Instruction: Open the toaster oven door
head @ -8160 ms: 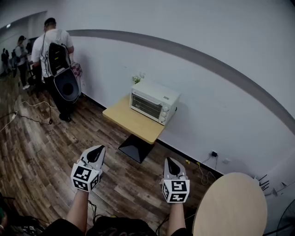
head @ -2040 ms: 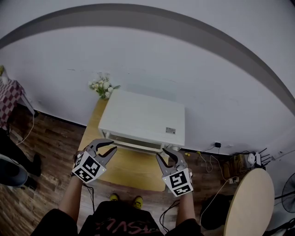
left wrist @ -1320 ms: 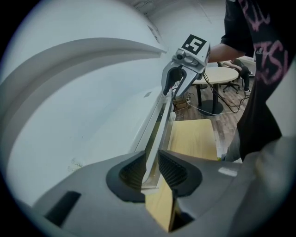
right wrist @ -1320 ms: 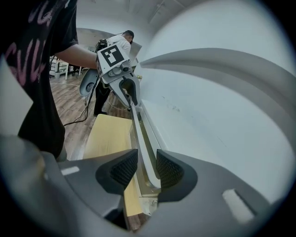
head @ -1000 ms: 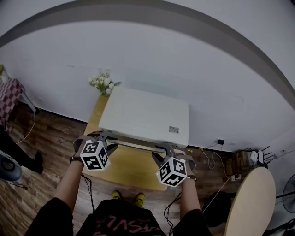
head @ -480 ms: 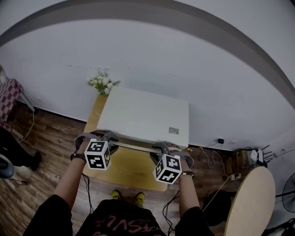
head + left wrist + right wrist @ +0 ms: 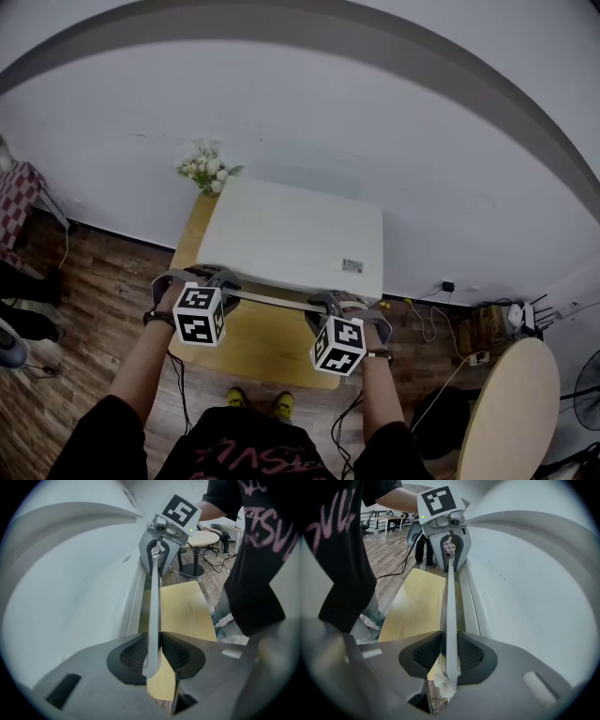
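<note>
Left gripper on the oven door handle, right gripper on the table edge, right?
No. The right gripper view shows the right gripper also on the handle, jaws closing on it. The left gripper, jaws closing too, is on the handle.

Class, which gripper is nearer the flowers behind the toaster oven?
Left. The left gripper, closing on the door handle at its left end, sits toward the flowers; the right gripper, closing on the right end, is farther.

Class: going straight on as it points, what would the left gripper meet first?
Probably the right gripper, further along the door handle; its jaws and the left gripper's are closing on it.
</note>
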Action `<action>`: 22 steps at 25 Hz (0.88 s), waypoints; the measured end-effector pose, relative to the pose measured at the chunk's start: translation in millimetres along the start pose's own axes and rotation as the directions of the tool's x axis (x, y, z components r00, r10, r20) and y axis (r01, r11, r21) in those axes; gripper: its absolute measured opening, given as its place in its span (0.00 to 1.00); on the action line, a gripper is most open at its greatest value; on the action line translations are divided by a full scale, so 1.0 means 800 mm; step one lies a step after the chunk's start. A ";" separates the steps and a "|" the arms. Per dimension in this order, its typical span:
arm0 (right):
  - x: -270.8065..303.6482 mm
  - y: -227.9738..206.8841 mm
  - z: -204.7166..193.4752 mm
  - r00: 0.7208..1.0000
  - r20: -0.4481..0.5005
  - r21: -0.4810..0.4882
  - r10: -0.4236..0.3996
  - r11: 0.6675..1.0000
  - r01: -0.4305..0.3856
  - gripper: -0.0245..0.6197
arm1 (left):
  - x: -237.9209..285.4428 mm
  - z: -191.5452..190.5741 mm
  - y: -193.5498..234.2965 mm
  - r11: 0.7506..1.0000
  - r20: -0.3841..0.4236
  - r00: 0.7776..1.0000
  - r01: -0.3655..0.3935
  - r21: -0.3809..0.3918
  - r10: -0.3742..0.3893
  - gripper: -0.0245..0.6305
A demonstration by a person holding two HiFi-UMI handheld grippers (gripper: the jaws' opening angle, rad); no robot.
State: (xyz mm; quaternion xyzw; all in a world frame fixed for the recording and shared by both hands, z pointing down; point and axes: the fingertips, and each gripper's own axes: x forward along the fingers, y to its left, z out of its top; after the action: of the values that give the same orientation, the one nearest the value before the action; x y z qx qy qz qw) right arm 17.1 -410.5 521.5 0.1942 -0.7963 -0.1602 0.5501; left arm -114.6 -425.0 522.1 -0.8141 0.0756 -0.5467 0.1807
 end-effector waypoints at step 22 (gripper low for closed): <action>-0.003 0.018 0.001 0.997 -0.045 0.009 -0.061 0.998 0.061 0.20 | -0.003 -0.003 -0.020 0.996 -0.021 0.998 -0.058 0.074 0.060 0.19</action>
State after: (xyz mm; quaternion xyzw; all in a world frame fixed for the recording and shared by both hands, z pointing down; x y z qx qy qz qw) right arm 15.2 -397.0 525.7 0.2248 -0.7783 -0.1682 0.5617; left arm -118.7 -410.1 526.9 -0.7979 0.0817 -0.5530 0.2255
